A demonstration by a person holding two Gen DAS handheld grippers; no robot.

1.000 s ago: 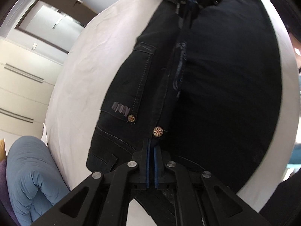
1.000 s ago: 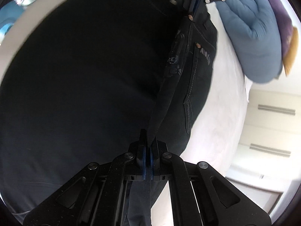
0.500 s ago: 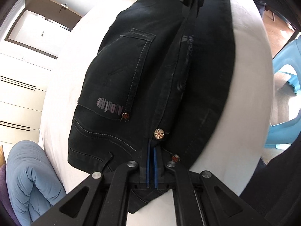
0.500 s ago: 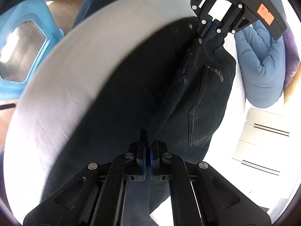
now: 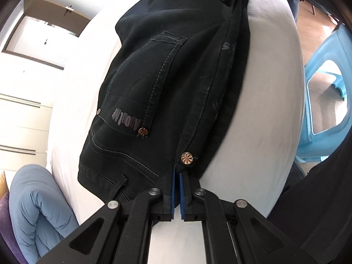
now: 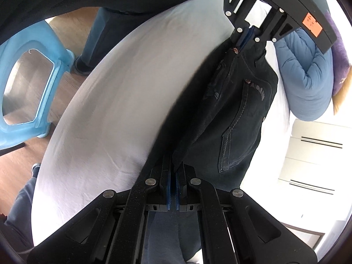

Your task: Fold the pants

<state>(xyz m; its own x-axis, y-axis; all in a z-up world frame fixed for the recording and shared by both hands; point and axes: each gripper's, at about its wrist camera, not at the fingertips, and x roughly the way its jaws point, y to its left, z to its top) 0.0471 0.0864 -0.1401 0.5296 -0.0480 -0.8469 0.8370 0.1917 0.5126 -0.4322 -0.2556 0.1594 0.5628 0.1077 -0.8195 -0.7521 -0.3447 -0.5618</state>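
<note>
Clamping the waistband just below a metal button, the left gripper has its blue pads pressed together on the dark denim of the pants. Right gripper is likewise closed on a fold of the same garment, at the opposite end, pads tight on the cloth. Pants hang stretched between the two grippers above the white sheet of the bed; whether the lower cloth touches the sheet cannot be told. Back pocket with grey lettering faces the left camera. Blue duvet and purple cushion lie beyond the pants. Light blue plastic stool stands on the wood floor beside the bed.
</note>
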